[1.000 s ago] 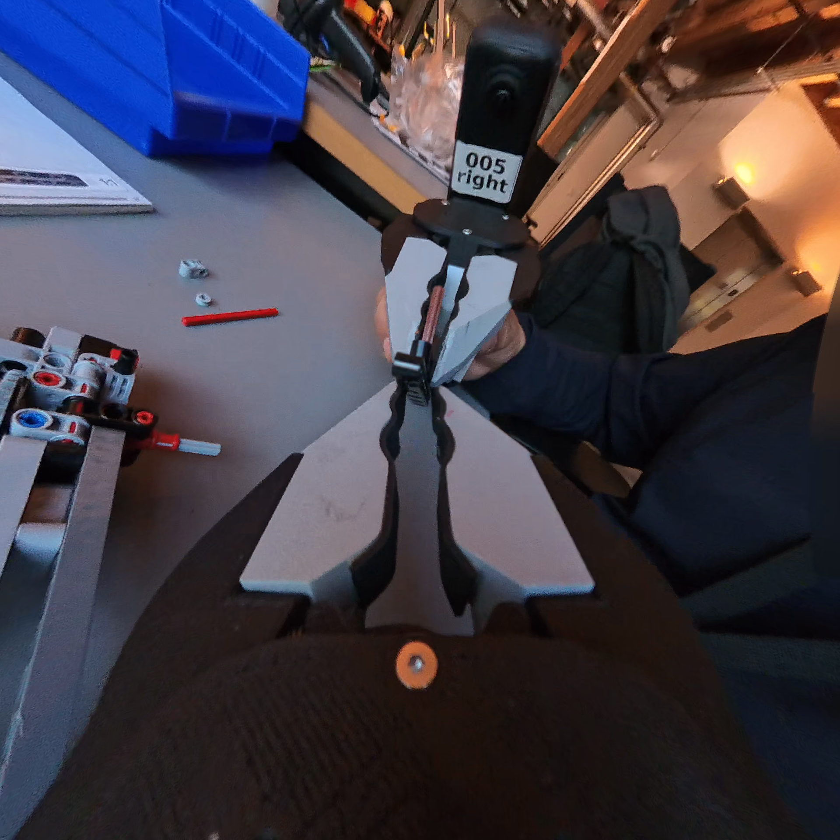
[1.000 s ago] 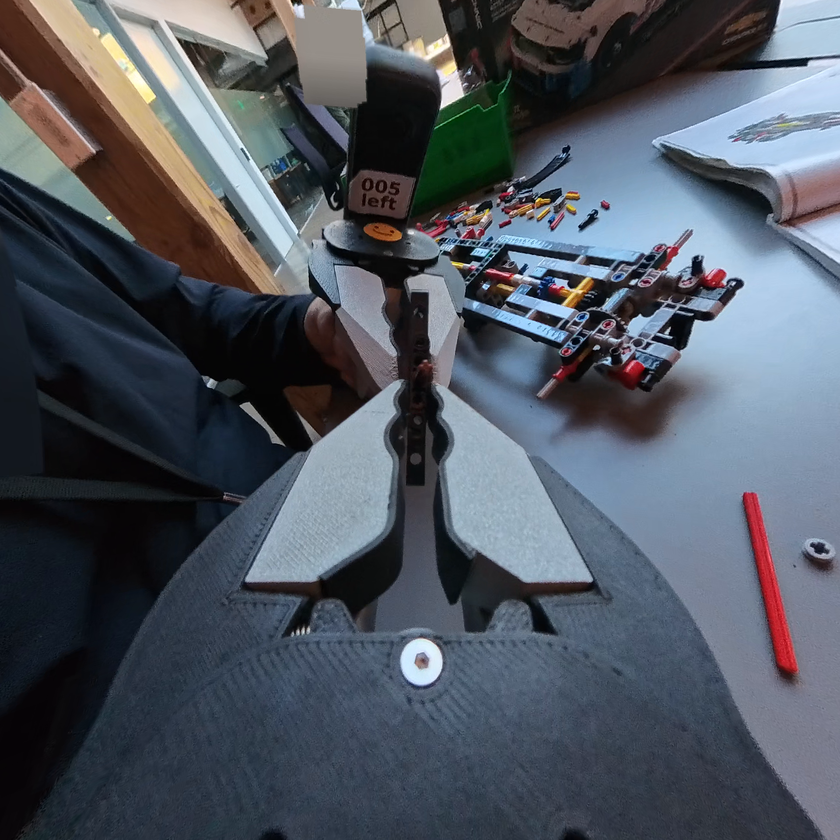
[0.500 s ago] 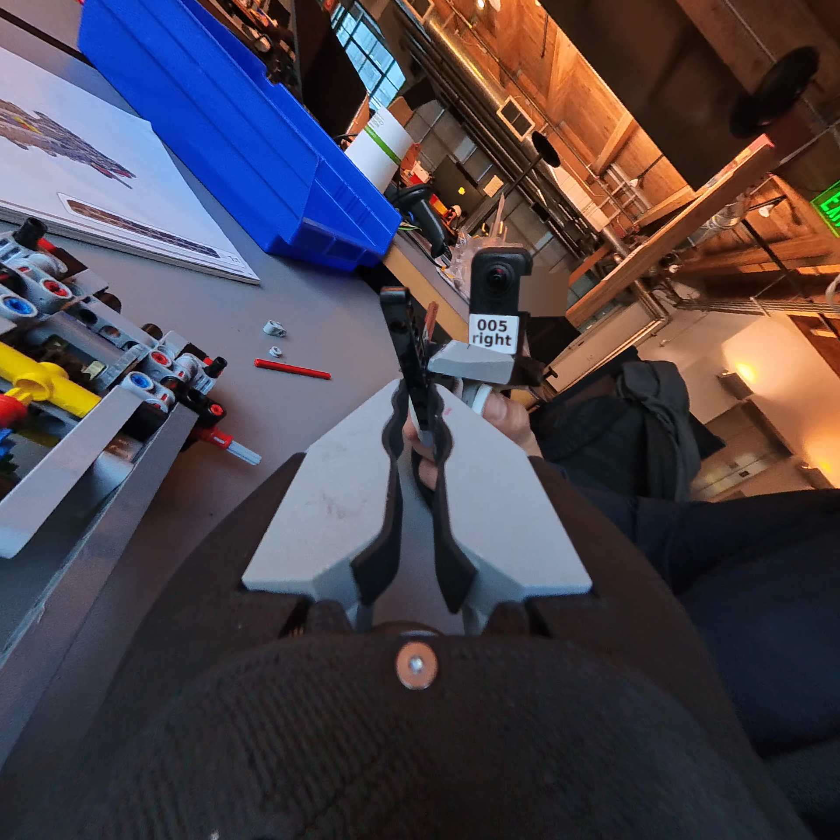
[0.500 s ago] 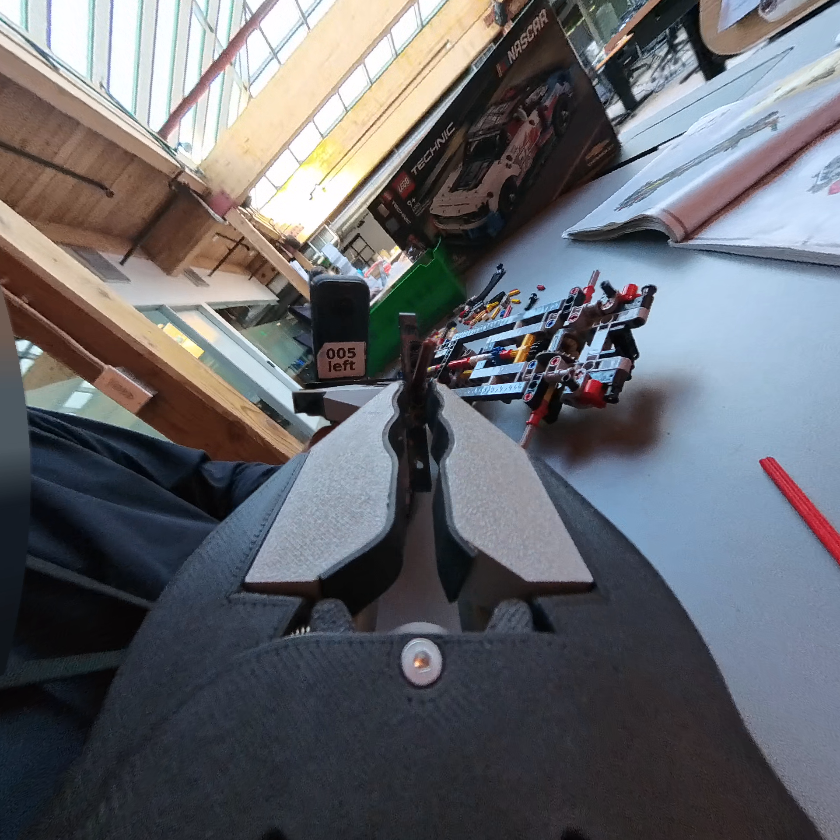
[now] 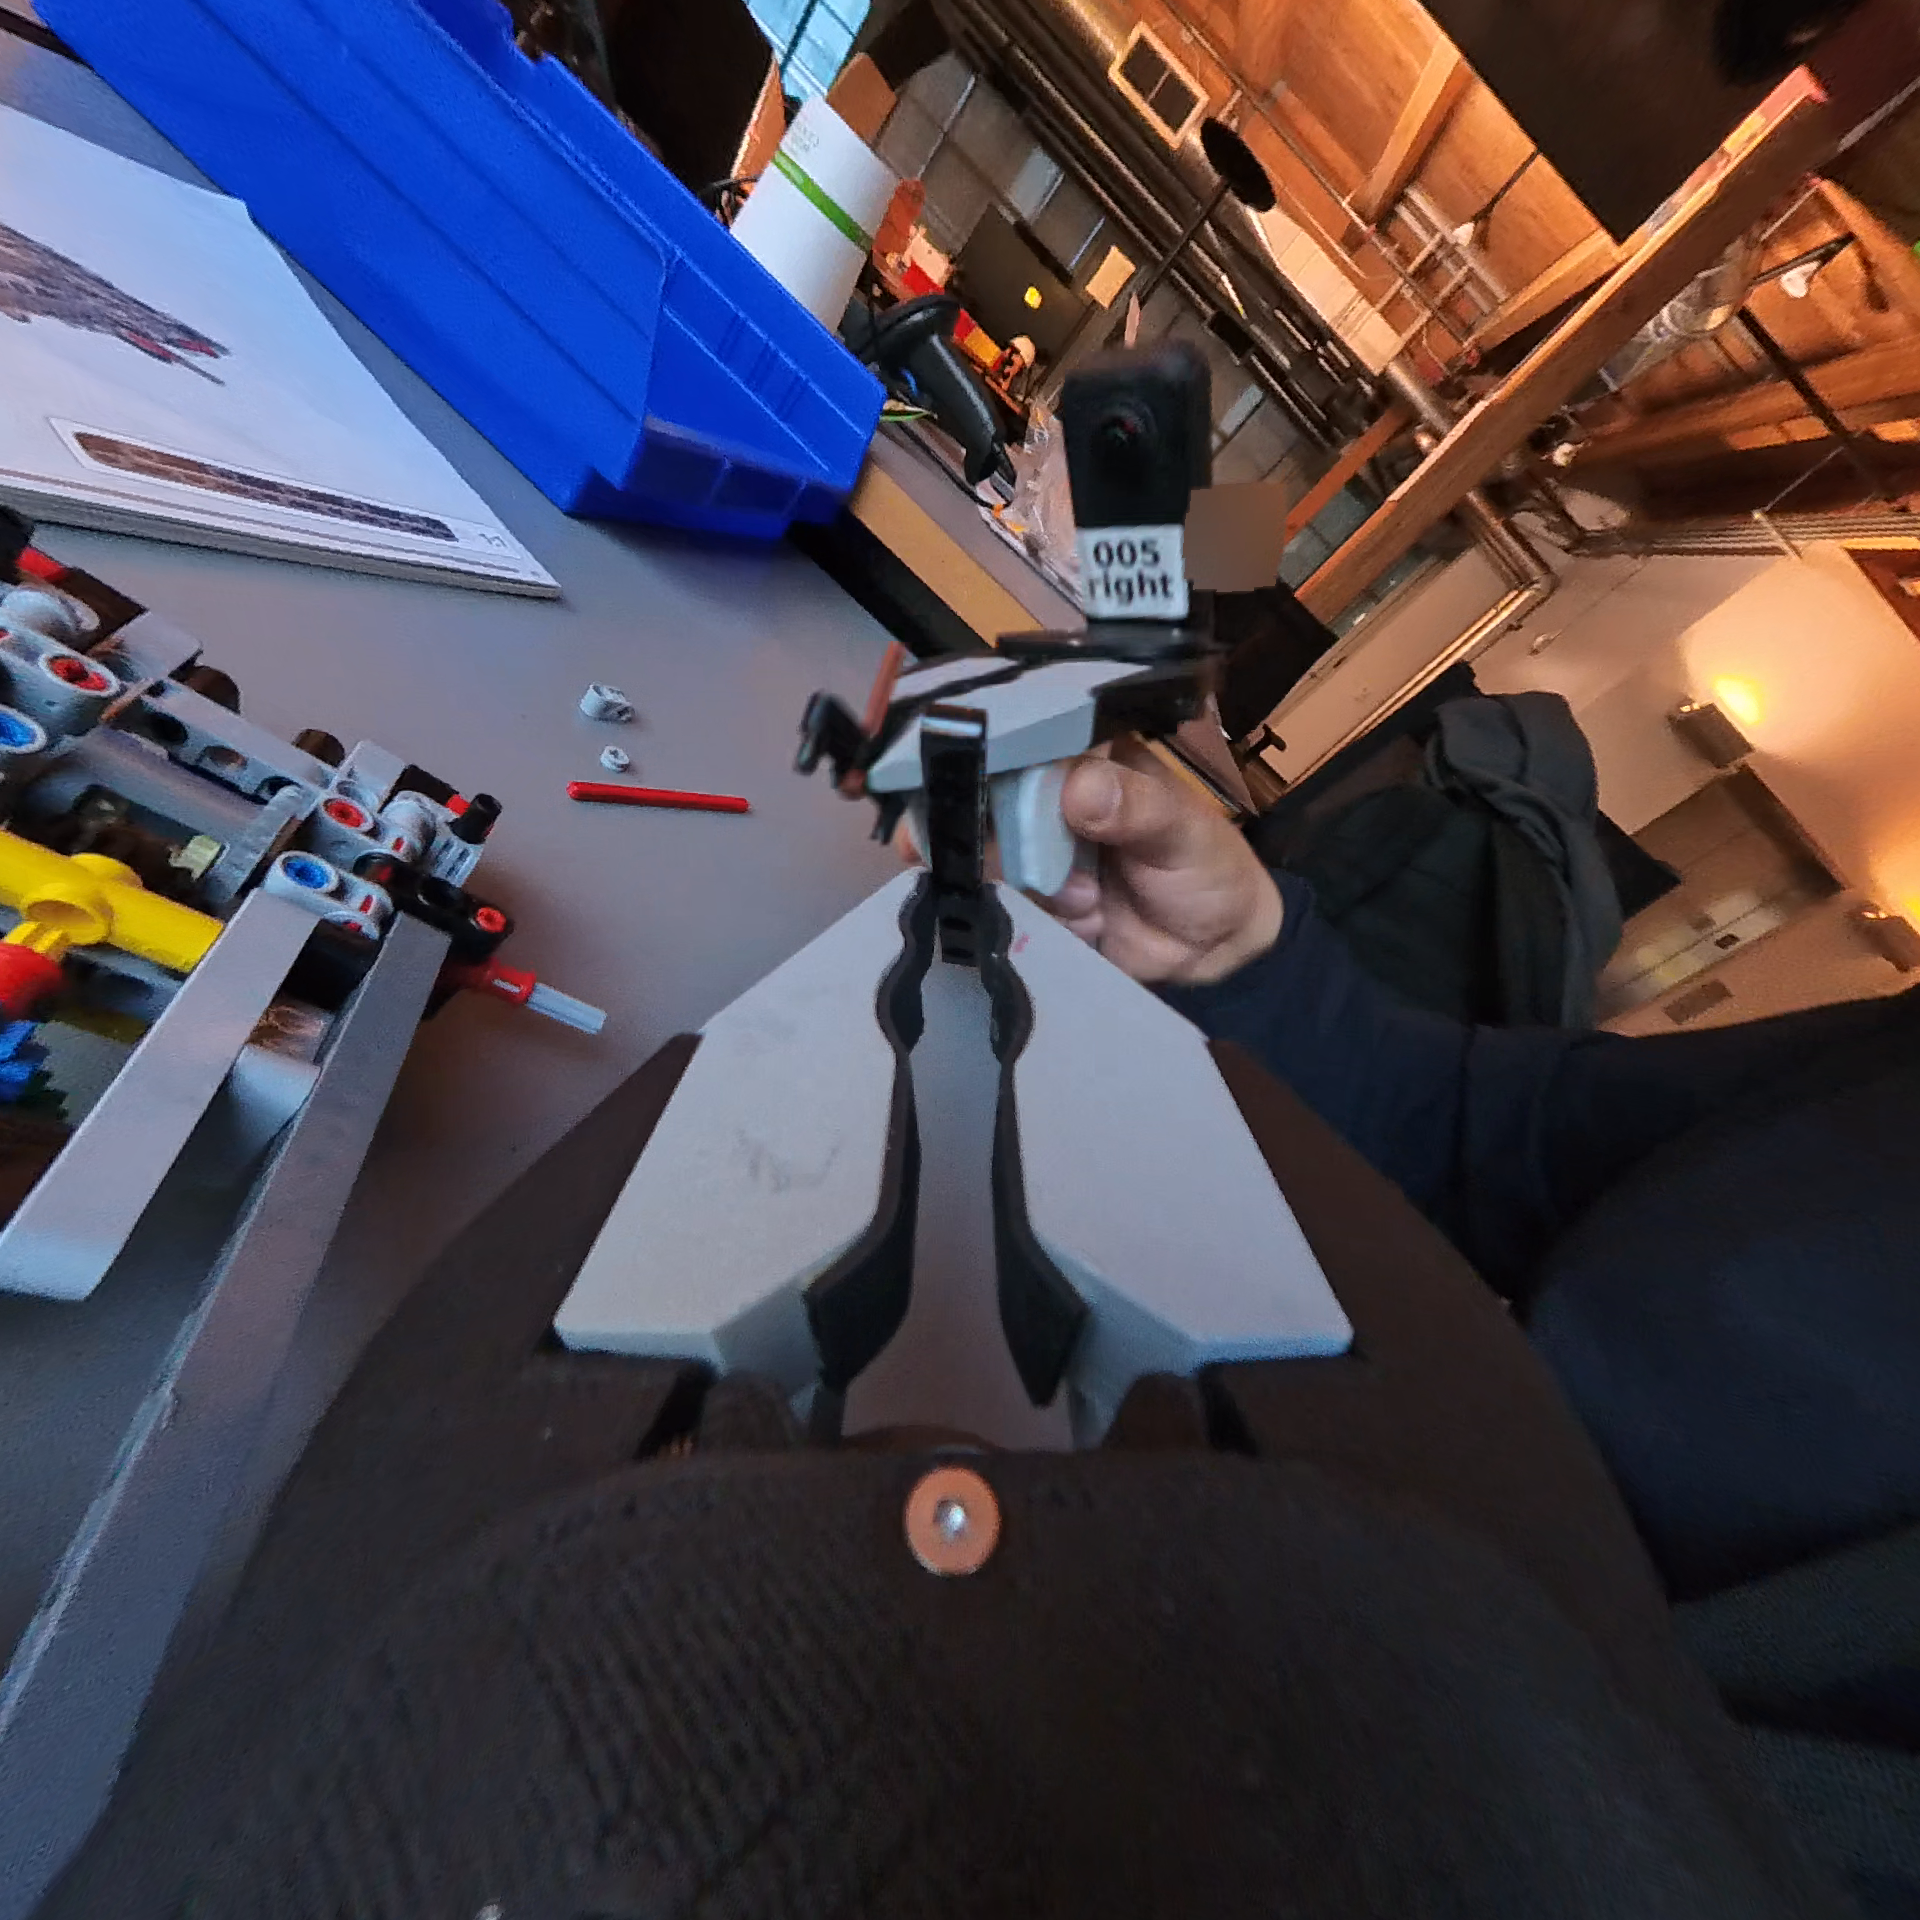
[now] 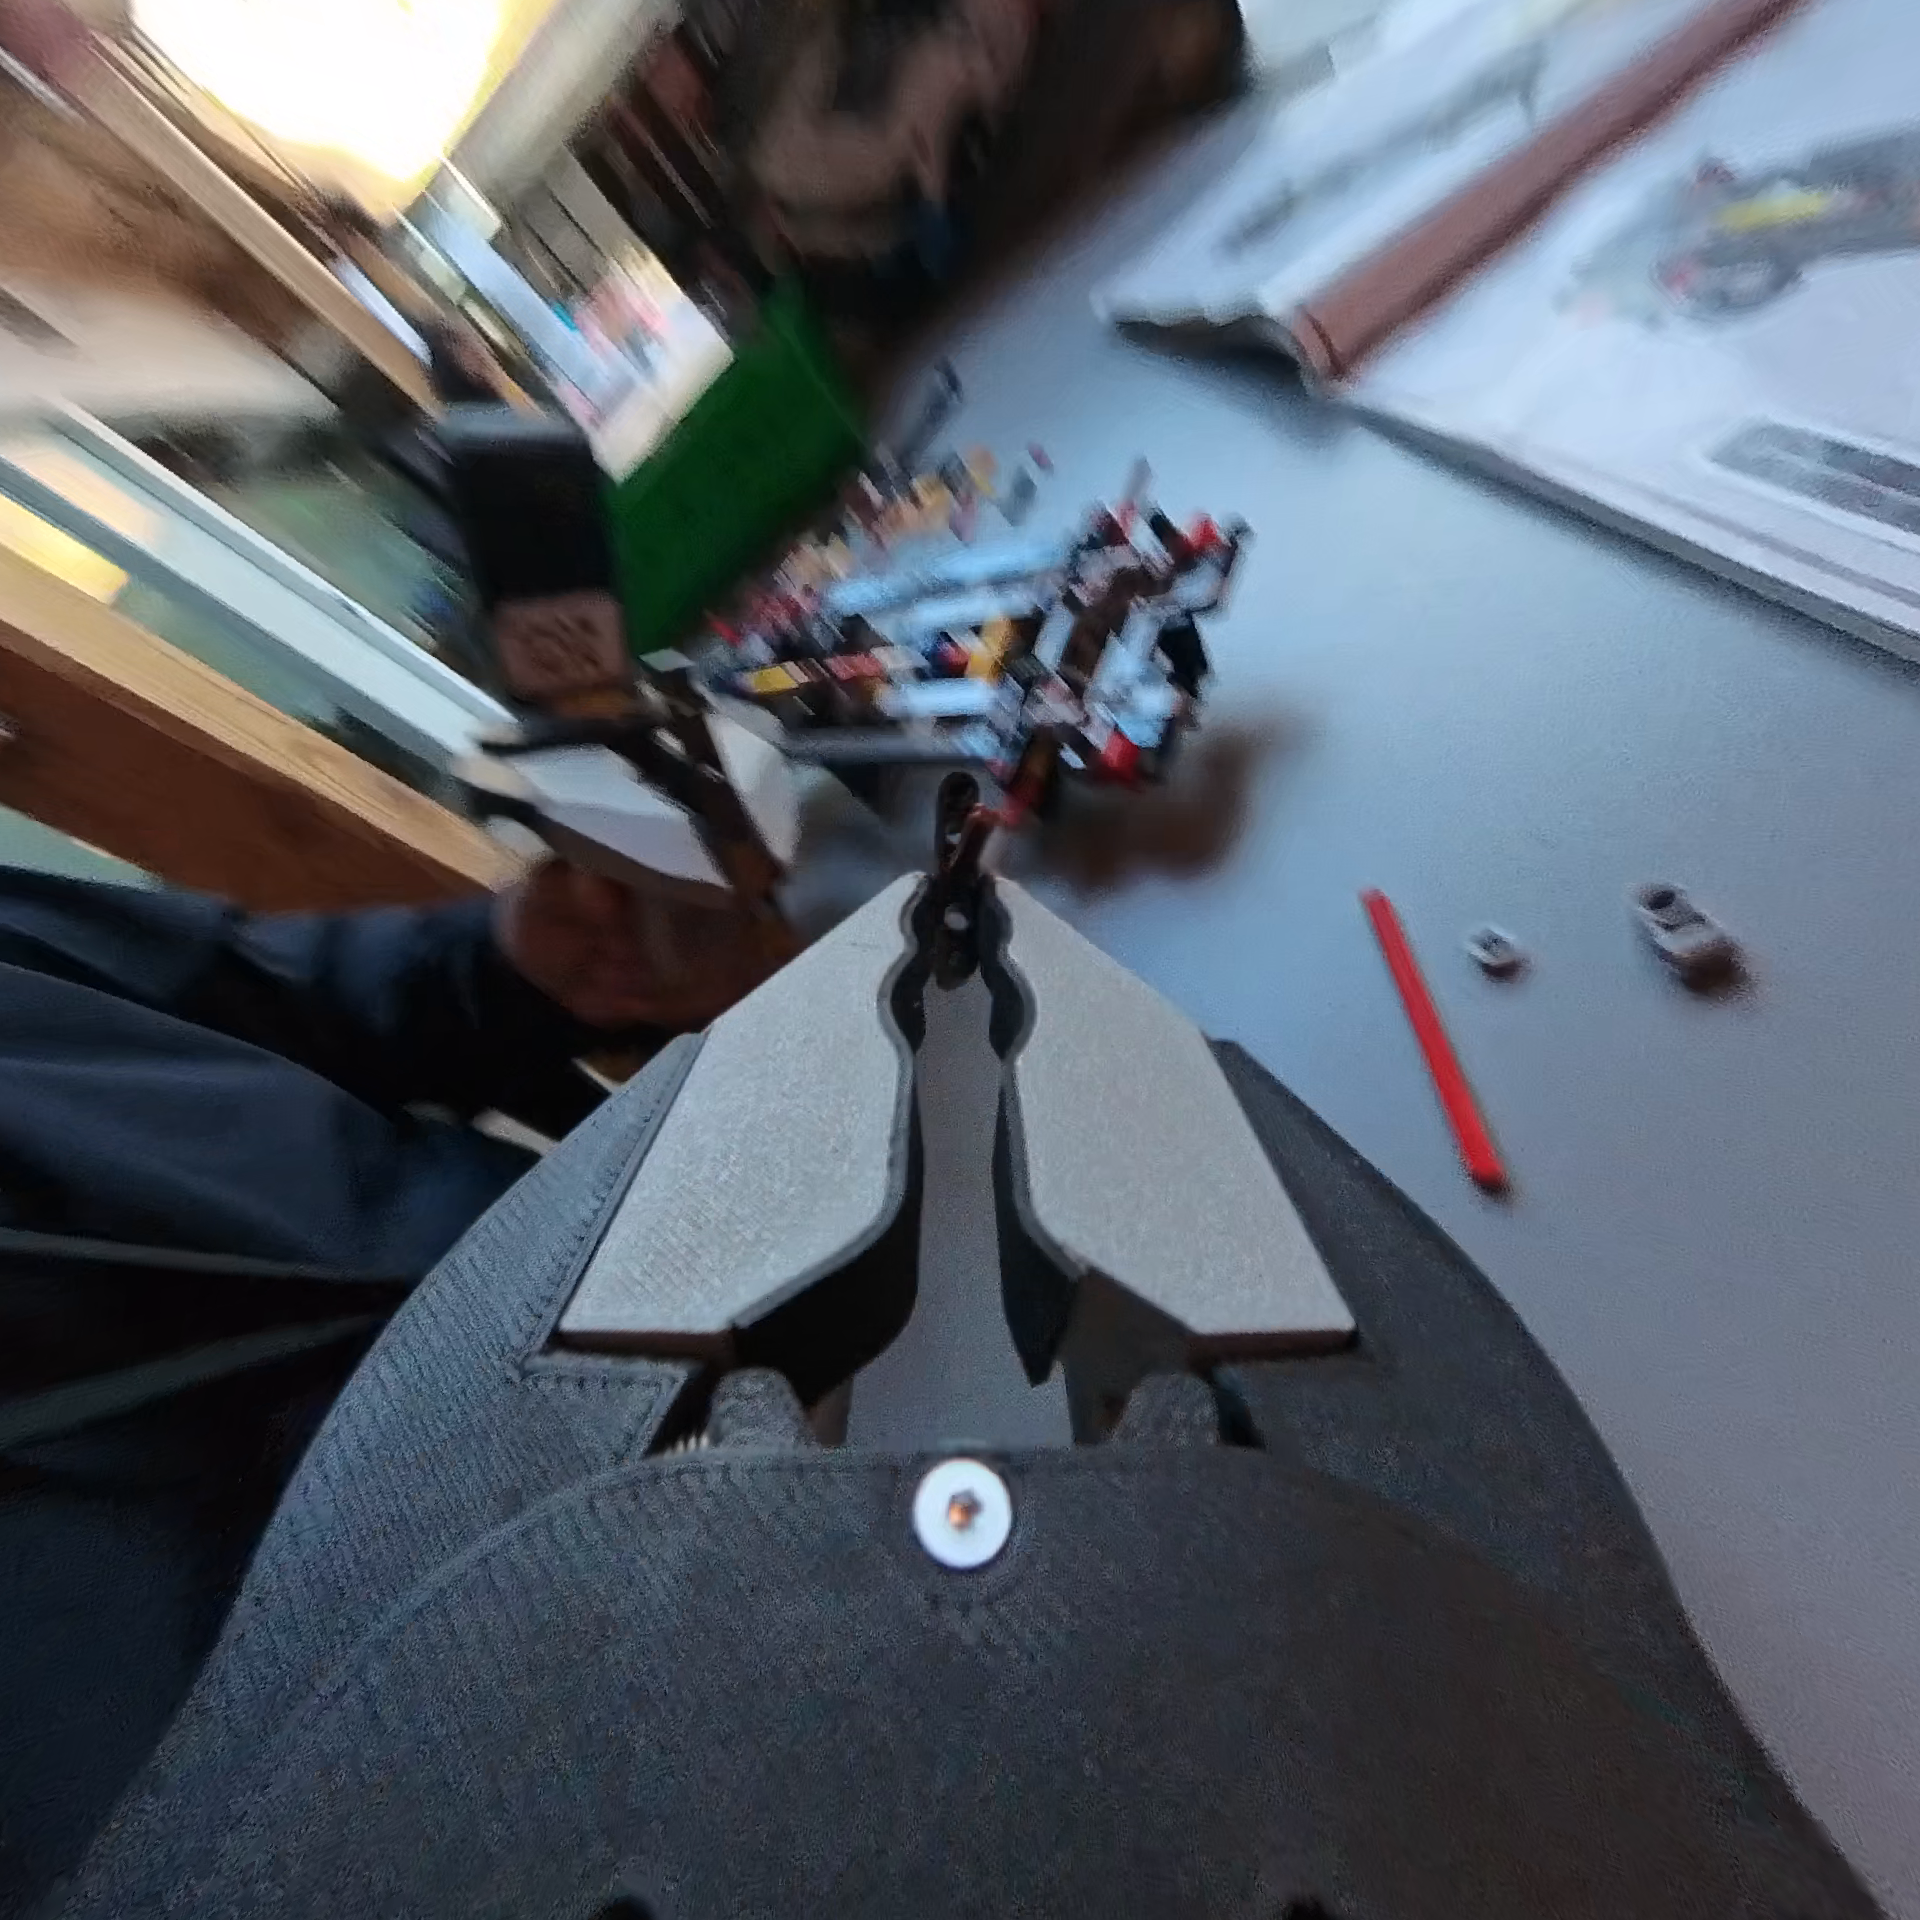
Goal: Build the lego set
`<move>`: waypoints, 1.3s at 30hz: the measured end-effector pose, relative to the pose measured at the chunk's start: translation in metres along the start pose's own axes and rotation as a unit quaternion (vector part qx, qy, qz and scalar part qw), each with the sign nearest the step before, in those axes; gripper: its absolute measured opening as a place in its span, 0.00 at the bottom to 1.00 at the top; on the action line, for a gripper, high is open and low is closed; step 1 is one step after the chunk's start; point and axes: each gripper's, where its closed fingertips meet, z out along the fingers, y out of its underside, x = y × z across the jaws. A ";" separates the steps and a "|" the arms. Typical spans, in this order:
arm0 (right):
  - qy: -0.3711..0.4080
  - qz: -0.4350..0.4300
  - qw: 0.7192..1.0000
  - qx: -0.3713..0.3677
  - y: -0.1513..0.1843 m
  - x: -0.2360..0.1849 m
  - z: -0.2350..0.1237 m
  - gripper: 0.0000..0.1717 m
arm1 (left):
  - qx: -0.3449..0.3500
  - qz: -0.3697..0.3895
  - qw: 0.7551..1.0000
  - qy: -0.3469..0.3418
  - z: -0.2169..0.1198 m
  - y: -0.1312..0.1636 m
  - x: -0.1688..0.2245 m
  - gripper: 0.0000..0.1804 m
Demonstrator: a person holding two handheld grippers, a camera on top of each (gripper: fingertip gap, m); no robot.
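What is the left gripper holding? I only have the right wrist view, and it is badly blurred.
Observer: The left wrist view is sharp. The left gripper is shut on a black beam, which sticks out past its fingertips.
Operator: What lies beyond the red rod on the table?
Observer: A blue bin sits at the table's far edge. Your view does not show it.
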 end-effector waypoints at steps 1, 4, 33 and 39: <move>0.029 -0.009 0.999 -0.040 0.009 0.010 -0.002 0.03 | -0.003 0.001 1.000 0.004 0.001 0.001 0.001 0.03; 0.098 -0.029 0.990 -0.099 0.023 0.033 -0.010 0.11 | -0.012 0.000 1.000 0.019 0.003 0.004 0.005 0.03; 0.019 -0.145 0.989 0.004 -0.007 -0.018 -0.022 0.03 | -0.092 0.077 0.992 -0.035 -0.045 -0.048 0.004 0.16; 0.106 -0.184 0.977 -0.006 -0.013 0.027 -0.022 0.03 | -0.268 0.171 0.915 -0.249 -0.118 -0.067 -0.097 0.26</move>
